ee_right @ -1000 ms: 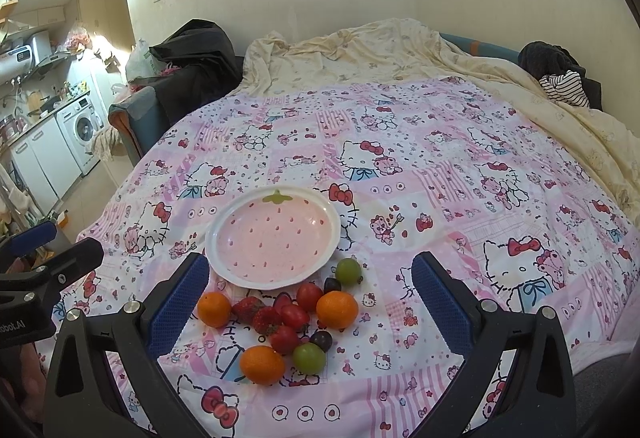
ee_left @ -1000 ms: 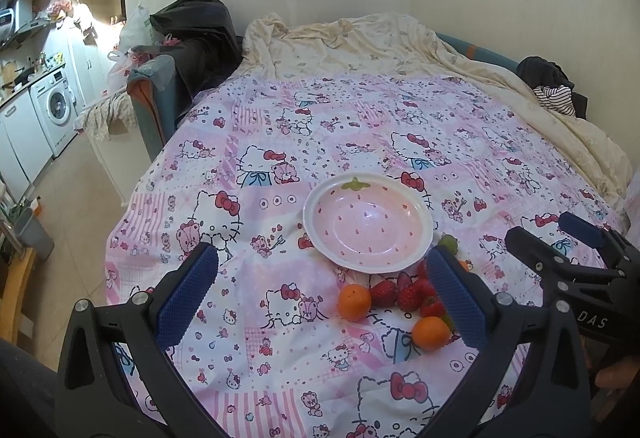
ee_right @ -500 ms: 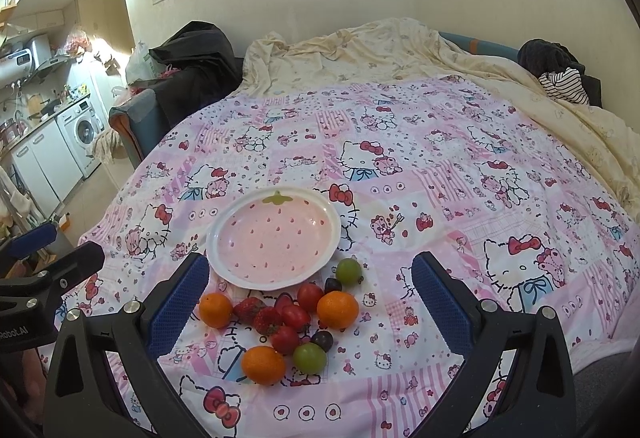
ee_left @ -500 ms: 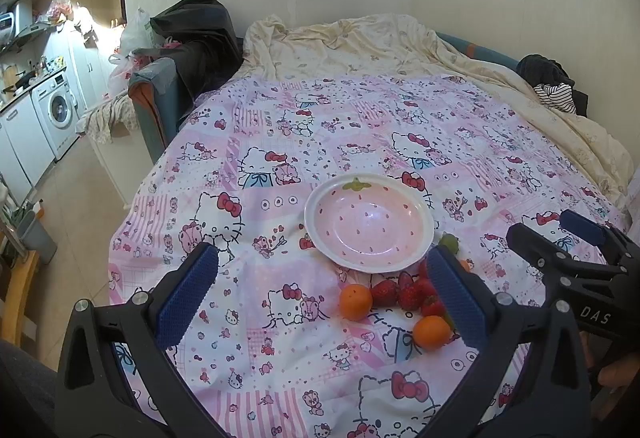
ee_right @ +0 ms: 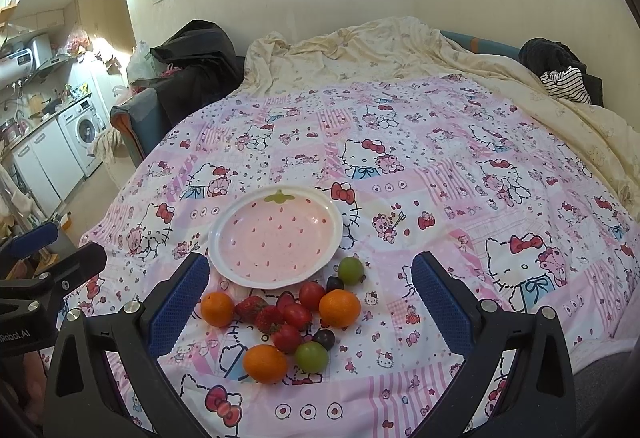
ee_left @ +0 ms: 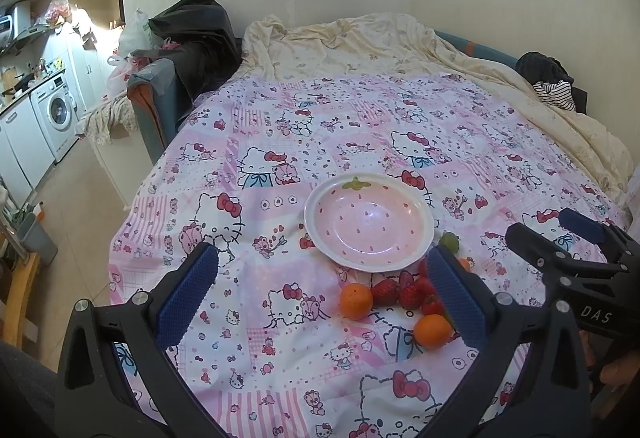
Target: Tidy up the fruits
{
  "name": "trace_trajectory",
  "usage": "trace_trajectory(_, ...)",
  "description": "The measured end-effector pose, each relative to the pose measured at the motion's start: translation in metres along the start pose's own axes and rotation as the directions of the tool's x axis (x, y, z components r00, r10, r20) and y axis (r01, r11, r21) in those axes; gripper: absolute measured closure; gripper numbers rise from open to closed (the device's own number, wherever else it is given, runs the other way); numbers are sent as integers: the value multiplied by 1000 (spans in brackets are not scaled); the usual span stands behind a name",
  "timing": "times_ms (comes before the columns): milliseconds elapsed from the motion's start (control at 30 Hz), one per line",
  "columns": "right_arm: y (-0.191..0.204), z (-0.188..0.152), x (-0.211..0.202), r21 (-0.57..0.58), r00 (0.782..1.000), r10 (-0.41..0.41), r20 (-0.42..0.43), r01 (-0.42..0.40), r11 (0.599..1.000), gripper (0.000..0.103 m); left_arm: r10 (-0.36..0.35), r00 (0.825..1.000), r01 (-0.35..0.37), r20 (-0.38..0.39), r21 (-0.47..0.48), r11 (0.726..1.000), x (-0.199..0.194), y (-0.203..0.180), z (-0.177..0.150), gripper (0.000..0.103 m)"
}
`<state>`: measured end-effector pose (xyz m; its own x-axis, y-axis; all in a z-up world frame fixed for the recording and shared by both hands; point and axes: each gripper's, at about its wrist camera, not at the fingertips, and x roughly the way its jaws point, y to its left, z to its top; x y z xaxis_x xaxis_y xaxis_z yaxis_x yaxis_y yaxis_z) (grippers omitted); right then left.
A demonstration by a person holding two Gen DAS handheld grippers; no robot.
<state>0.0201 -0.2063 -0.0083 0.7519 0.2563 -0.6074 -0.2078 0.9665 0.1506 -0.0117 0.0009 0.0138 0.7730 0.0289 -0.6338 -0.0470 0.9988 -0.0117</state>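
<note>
An empty pink strawberry-patterned plate [ee_right: 276, 238] [ee_left: 370, 224] sits on a pink cartoon-print bedcover. In front of it lies a cluster of fruit: three oranges [ee_right: 339, 308], several strawberries [ee_right: 280, 316], green grapes [ee_right: 351, 270] and dark grapes [ee_right: 324, 338]. In the left wrist view the same cluster [ee_left: 404, 296] is partly hidden by a finger. My right gripper [ee_right: 310, 302] is open and empty, held above the fruit. My left gripper [ee_left: 320, 294] is open and empty, left of the fruit.
The bedcover [ee_right: 440, 174] covers a bed, with a crumpled cream blanket [ee_right: 380, 50] at the back. Dark clothes [ee_right: 556, 66] lie at the far right. A chair with bags [ee_left: 180, 50] stands at the left edge, beyond it a kitchen floor and washing machine [ee_left: 56, 110].
Both grippers have drifted only slightly; the view is nearly the same. The fruit and plate have not moved.
</note>
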Motion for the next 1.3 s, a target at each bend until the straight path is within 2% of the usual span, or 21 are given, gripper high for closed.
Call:
trace_trajectory(100,-5,6,1,14,1000,18,-22,-17,1000,0,17,999,-17,-35,7,1000,5,6,7,0)
trace_trajectory(200,-15,18,11,30,994,69,-88,-66,997,0,52,996,-50,-70,27,998,15,13,16,0)
trace_trajectory(300,-30,28,25,64,986,75,-150,-66,996,0,67,984,-61,-163,42,997,37,19,21,0)
trace_trajectory(367,-41,33,38,106,975,92,-201,-72,992,0,65,969,-51,-240,65,997,57,18,19,0)
trace_trajectory(433,-52,36,50,157,962,120,-245,-83,984,0,30,942,-7,-335,69,998,79,14,12,0)
trace_trajectory(467,-56,37,56,175,957,125,-263,-80,981,0,6,918,21,-397,64,998,92,11,7,0)
trace_trajectory(567,-64,34,72,193,943,114,-312,-55,980,0,-49,872,71,-486,26,997,118,3,-6,7)
trace_trajectory(600,-65,32,75,200,940,116,-320,-52,978,0,-58,858,77,-510,17,997,128,0,-11,13)
trace_trajectory(633,-66,30,78,211,937,121,-327,-52,976,0,-64,849,84,-525,15,996,132,-5,-15,18)
trace_trajectory(700,-68,24,84,242,925,143,-351,-58,968,0,-72,825,112,-560,37,993,146,-17,-22,19)
trace_trajectory(833,-71,19,89,252,918,148,-367,-55,966,0,-60,783,149,-620,93,984,169,-37,-36,39)
trace_trajectory(967,-71,17,93,240,917,133,-377,-42,970,0,-78,748,189,-659,99,977,182,-44,-46,42)
trace_trajectory(1000,-71,16,95,240,914,137,-382,-45,970,0,-69,749,186,-659,110,976,183,-43,-48,45)
trace_trajectory(1033,-70,16,96,238,912,138,-386,-46,970,0,-58,759,172,-648,113,979,184,-41,-49,50)
trace_trajectory(1100,-68,17,99,219,911,132,-390,-47,975,0,-86,759,182,-645,83,980,186,-38,-49,52)
trace_trajectory(1200,-71,20,100,207,915,102,-390,-21,978,0,-141,760,213,-634,38,976,185,-35,-44,69)
trace_trajectory(1267,-75,18,103,222,910,102,-403,-11,975,0,-145,764,199,-629,14,980,180,-32,-41,70)
trace_trajectory(1300,-77,16,107,237,898,120,-422,-18,971,3,-140,764,187,-630,9,982,179,-31,-40,71)
